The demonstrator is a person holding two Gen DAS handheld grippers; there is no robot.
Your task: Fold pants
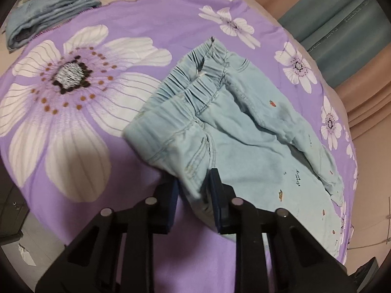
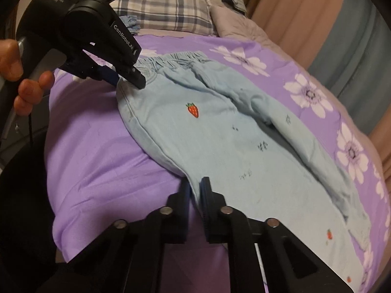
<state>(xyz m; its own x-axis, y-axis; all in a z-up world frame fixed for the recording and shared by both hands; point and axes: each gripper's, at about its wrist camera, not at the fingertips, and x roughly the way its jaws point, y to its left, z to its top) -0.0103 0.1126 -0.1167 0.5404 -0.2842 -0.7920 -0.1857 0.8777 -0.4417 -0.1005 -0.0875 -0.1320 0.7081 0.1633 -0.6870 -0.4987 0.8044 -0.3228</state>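
Your left claw (image 1: 194,183) and right claw (image 2: 195,188) each pinch the pants' (image 2: 195,131) near edge on the bed (image 2: 97,146).

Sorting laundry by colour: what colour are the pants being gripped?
Light blue denim pants with small strawberry prints, clearest in the right wrist view.

Dim indoor light. Bed (image 1: 80,151) under purple flowered sheet (image 2: 97,146), plaid pillow (image 2: 168,9) at its head (stuffed toys behind, blurred). Pink and teal curtains (image 1: 342,24) alongside; pale tiled floor (image 1: 34,241).
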